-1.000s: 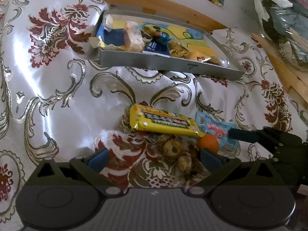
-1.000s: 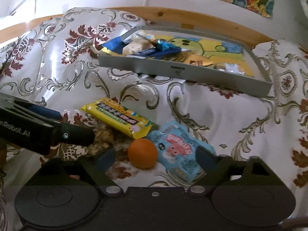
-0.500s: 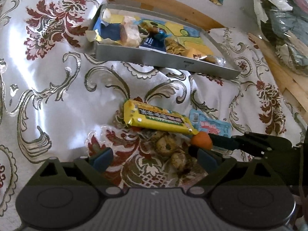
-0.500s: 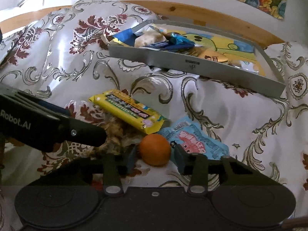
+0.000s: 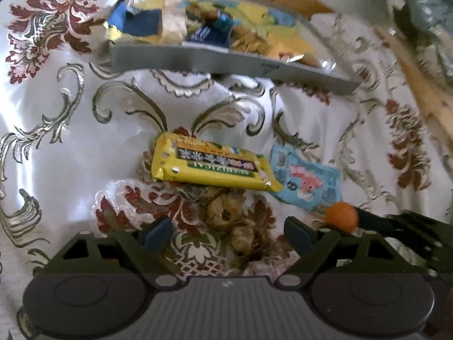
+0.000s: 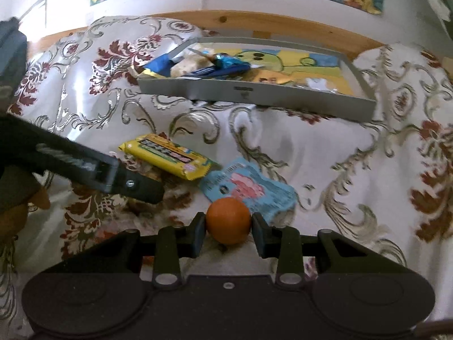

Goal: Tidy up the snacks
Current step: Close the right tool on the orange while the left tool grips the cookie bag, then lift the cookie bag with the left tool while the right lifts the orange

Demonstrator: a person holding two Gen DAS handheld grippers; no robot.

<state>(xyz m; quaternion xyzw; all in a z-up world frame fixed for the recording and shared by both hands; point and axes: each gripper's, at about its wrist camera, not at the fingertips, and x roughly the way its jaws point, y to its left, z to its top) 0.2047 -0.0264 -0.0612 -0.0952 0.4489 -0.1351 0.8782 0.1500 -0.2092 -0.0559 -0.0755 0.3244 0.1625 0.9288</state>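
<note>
The right gripper [image 6: 228,233] is clamped on the small orange fruit [image 6: 228,220], just off the cloth at six o'clock from the gray tray [image 6: 254,95]. Round, firm and light, it looks likely to roll, so that grip across its widest part suits. The left gripper [image 5: 226,233], closing, has only a clear pack of brown lumps [image 5: 226,215] between its pads.

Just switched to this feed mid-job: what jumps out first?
The orange ball pinched between the right gripper fingers, low in the right wrist view. Behind it on the floral cloth lie a yellow snack bar and a blue packet; farther back sits the grey tray of snacks.
</note>
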